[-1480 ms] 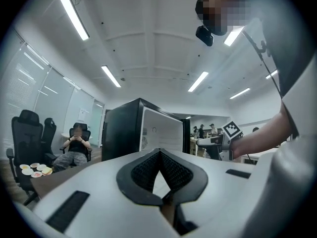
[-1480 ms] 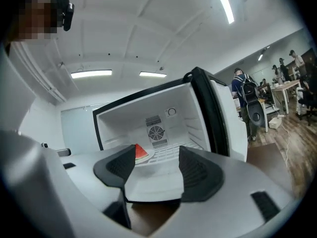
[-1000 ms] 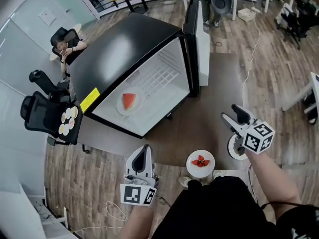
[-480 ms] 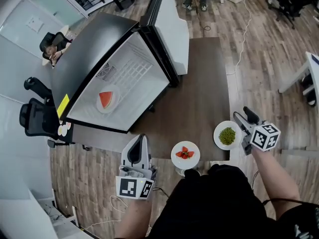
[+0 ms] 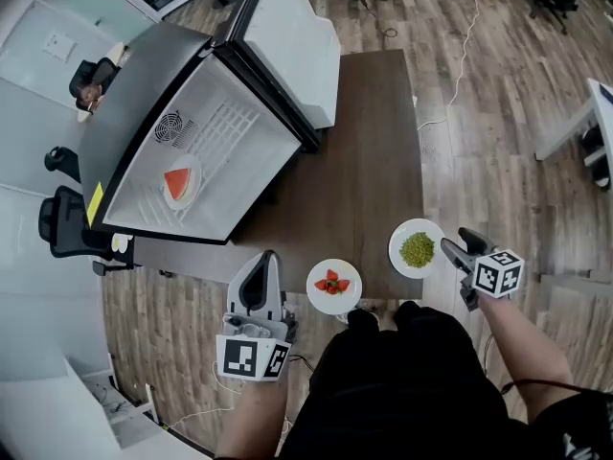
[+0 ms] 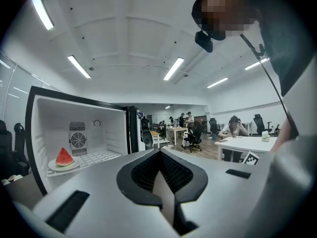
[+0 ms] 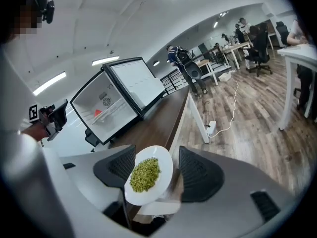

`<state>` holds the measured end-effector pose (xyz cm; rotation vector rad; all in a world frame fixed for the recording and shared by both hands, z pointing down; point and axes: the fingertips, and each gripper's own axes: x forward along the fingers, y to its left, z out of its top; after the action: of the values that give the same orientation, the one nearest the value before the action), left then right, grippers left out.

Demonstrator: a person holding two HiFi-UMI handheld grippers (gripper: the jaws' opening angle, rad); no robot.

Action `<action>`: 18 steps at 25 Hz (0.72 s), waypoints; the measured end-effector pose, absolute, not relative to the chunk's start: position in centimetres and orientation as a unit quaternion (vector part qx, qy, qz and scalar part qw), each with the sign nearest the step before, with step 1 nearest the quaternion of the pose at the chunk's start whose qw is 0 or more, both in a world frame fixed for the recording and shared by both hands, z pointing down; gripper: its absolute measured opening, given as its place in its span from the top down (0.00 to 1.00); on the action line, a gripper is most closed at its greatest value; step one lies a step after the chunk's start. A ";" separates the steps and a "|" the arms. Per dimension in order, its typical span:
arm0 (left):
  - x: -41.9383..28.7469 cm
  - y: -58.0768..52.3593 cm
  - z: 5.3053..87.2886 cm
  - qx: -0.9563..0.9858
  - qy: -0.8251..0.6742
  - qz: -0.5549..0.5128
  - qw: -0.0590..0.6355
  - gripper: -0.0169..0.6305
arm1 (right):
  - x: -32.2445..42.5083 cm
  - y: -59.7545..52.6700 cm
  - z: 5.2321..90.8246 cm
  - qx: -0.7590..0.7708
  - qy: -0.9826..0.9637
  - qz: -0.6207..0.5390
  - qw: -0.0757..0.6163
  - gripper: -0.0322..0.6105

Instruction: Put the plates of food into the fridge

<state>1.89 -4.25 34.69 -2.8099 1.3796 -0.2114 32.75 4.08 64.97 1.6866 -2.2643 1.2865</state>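
A white plate of green peas (image 5: 417,248) rests on the near right corner of the dark table (image 5: 354,151). My right gripper (image 5: 452,248) is open, and its tips are at the plate's right rim. In the right gripper view the pea plate (image 7: 146,175) lies between the spread jaws of the right gripper (image 7: 156,155) and overlaps the left one. A plate of strawberries (image 5: 333,284) sits at the table's near edge. My left gripper (image 5: 261,262) is beside it, shut and empty. The open fridge (image 5: 144,113) holds a plate of watermelon (image 5: 179,182).
The fridge door (image 5: 287,36) stands swung open at the far end of the table. Black office chairs (image 5: 62,223) and a seated person (image 5: 91,89) are left of the fridge. A white table's corner (image 5: 599,113) and a floor cable (image 5: 460,75) lie to the right.
The head view has swung, so the fridge has slid left. My right gripper has dropped from above the pea plate to its right rim. The left gripper has hardly moved.
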 end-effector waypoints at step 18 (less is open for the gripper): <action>2.5 -1.7 35.5 -0.884 0.451 -0.126 0.003 0.97 | 32.0 5.0 72.9 0.484 -0.689 0.529 -0.106 0.65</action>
<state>2.46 -1.73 35.53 -2.7704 1.4125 -0.3944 32.05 5.04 72.89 1.6314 -2.3234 1.7860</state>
